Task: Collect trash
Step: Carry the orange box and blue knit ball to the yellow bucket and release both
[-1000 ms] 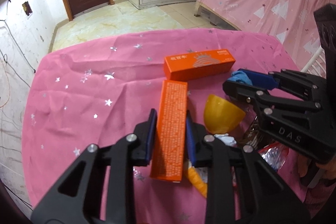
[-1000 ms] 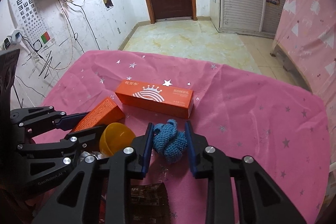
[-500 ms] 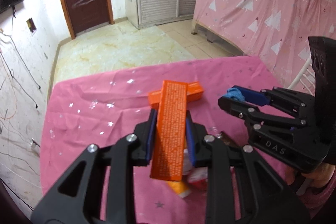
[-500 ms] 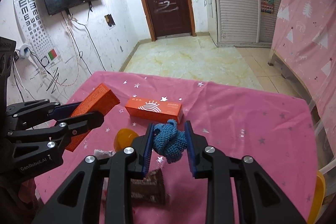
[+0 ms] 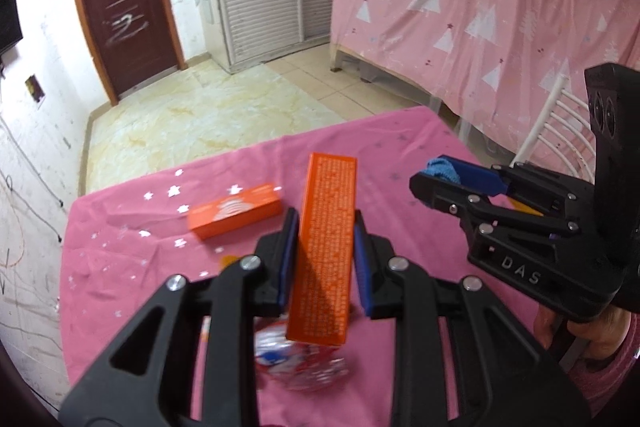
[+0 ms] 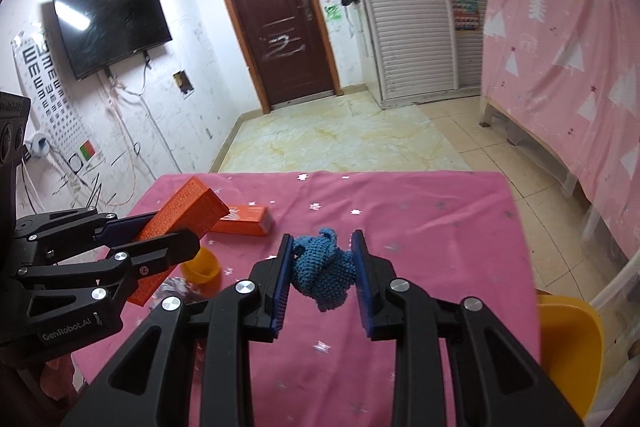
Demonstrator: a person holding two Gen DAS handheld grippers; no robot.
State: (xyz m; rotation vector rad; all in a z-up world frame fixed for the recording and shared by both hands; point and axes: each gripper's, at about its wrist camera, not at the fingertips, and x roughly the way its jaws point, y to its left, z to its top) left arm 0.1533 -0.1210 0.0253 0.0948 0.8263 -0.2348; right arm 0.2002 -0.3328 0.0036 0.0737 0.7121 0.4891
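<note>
My left gripper (image 5: 325, 259) is shut on a long orange box (image 5: 326, 243) and holds it high above the pink table (image 5: 120, 259). The box also shows in the right wrist view (image 6: 180, 227). My right gripper (image 6: 322, 277) is shut on a blue knitted lump (image 6: 322, 269), also lifted above the table; a bit of it shows in the left wrist view (image 5: 442, 165). A second orange box (image 5: 236, 211) lies flat on the table. A crumpled red and silver wrapper (image 5: 300, 359) lies below my left gripper.
A yellow bowl (image 6: 200, 267) sits on the table by the wrappers. A yellow chair (image 6: 568, 343) stands at the table's right edge, a white chair (image 5: 560, 131) beyond it. The table edge drops to tiled floor (image 6: 340, 143) ahead.
Both grippers have risen well above the table with their loads. The table and the flat orange box now look smaller and lower in both views.
</note>
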